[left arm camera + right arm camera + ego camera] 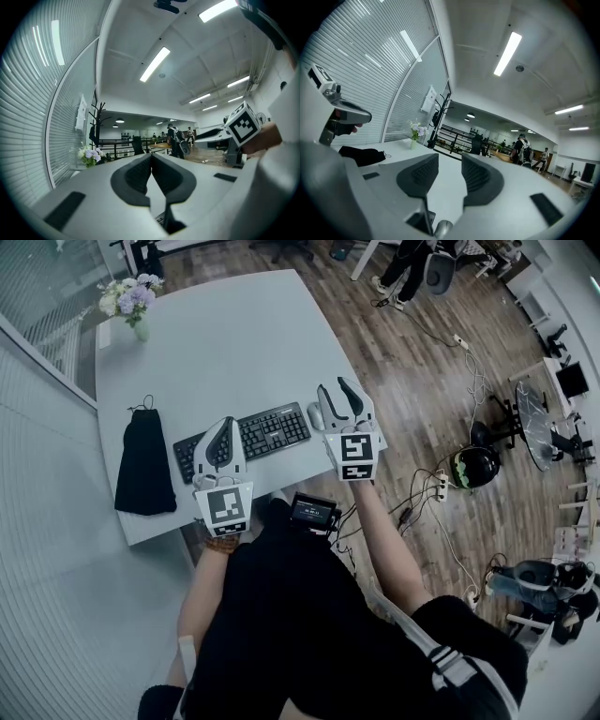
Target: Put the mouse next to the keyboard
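A grey mouse (316, 415) lies on the white table (225, 343), just off the right end of the black keyboard (253, 435). My right gripper (336, 388) hovers over the mouse's right side, tilted up, its jaws apart with nothing between them. In the right gripper view the mouse (442, 229) shows below the open right gripper (450, 158), beside a keyboard corner (425, 218). My left gripper (223, 429) is held above the keyboard's left part. In the left gripper view the left gripper (151, 156) has its tips touching and holds nothing.
A black cloth pouch (145, 461) lies on the table's left side, and a vase of flowers (131, 302) stands at the far left corner. The table's near edge runs just under both grippers. Cables and chairs are on the wooden floor (422, 381) to the right.
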Demonstrator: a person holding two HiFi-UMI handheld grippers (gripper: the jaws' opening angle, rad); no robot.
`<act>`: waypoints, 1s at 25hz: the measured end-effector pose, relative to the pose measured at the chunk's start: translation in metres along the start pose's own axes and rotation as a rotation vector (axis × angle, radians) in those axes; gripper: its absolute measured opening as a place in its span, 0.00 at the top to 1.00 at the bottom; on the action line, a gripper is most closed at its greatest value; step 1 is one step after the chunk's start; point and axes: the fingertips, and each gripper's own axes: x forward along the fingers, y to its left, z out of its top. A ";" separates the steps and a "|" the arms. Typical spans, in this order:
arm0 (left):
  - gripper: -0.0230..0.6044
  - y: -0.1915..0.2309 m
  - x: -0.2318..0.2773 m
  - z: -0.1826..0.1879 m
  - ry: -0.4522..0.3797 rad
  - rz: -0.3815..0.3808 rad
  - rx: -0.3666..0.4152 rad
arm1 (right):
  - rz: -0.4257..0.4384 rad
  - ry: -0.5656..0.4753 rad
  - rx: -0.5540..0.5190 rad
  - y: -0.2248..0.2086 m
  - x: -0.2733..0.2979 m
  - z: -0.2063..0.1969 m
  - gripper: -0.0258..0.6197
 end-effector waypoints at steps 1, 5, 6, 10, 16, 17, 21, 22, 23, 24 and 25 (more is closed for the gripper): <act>0.94 0.000 -0.001 0.002 -0.003 -0.001 0.000 | -0.002 -0.006 0.001 0.001 -0.003 0.003 0.73; 0.94 -0.001 -0.004 0.001 -0.008 -0.007 0.001 | -0.006 -0.021 0.012 0.005 -0.011 0.008 0.73; 0.94 -0.001 -0.005 0.000 -0.009 -0.008 0.001 | -0.008 -0.024 0.012 0.007 -0.012 0.009 0.73; 0.94 -0.002 -0.009 0.002 -0.013 -0.015 0.004 | -0.014 -0.033 0.011 0.011 -0.023 0.015 0.74; 0.94 -0.008 -0.016 0.003 -0.018 -0.033 0.006 | -0.024 -0.040 0.012 0.016 -0.036 0.018 0.74; 0.94 -0.011 -0.017 0.003 -0.019 -0.039 0.007 | -0.025 -0.042 0.013 0.017 -0.039 0.018 0.74; 0.94 -0.017 -0.021 0.005 -0.022 -0.058 0.010 | -0.031 -0.048 0.019 0.021 -0.049 0.021 0.74; 0.94 -0.018 -0.022 0.005 -0.022 -0.062 0.010 | -0.031 -0.050 0.021 0.022 -0.052 0.022 0.75; 0.94 -0.020 -0.023 0.005 -0.022 -0.068 0.010 | -0.029 -0.052 0.021 0.024 -0.054 0.023 0.75; 0.94 -0.023 -0.025 0.005 -0.022 -0.075 0.010 | -0.027 -0.052 0.020 0.025 -0.057 0.023 0.75; 0.94 -0.026 -0.026 0.005 -0.022 -0.082 0.011 | -0.026 -0.052 0.019 0.027 -0.060 0.022 0.75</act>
